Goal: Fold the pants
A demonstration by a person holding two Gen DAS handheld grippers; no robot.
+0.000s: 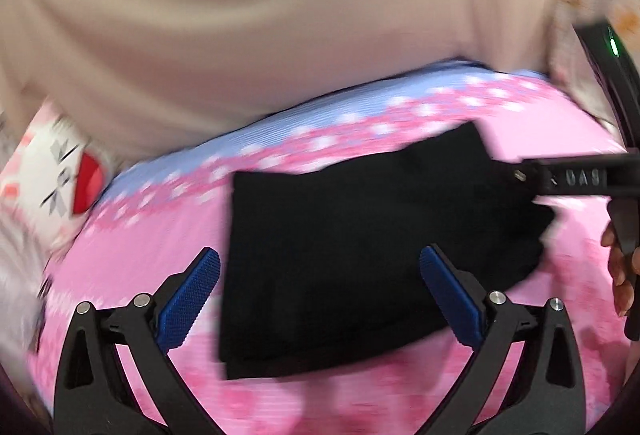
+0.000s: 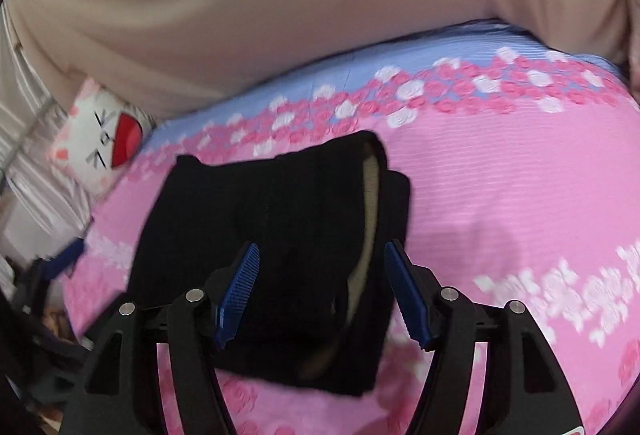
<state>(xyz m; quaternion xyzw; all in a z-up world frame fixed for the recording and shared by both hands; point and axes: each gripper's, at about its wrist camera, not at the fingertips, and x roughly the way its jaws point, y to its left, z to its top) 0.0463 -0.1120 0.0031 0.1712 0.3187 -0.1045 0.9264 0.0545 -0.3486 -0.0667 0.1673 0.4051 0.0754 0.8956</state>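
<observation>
- The left gripper (image 1: 320, 293) has its blue-padded fingers (image 1: 188, 299) spread wide apart with nothing pinched; the near edge of the pants lies below the gap, and neither pad presses on the cloth.
- The right gripper (image 2: 322, 289) also holds its fingers (image 2: 240, 289) apart, less widely, above the near end of the folded cloth; the pads do not clamp it.
- The black pants (image 1: 360, 243) lie folded into a compact, roughly rectangular bundle on the pink floral bedsheet (image 1: 132, 235). In the left wrist view they fill the centre and run out toward 3 o'clock.
- In the right wrist view the pants (image 2: 280, 227) sit at centre and reach toward 10 o'clock; a pale inner lining shows along the fold edge on their 3 o'clock side.
- At 3 o'clock in the left view the other gripper's black body crosses the frame, its tip over the far corner of the pants, with a person's hand (image 1: 620, 275) on its handle.
- A beige curtain (image 2: 280, 15) hangs behind the bed from 9 to 3 o'clock.
- A white cat-face cushion (image 2: 100, 139) with a red mouth rests at 9 o'clock by the sheet's blue border (image 2: 400, 59).
- Both views are somewhat blurred.
</observation>
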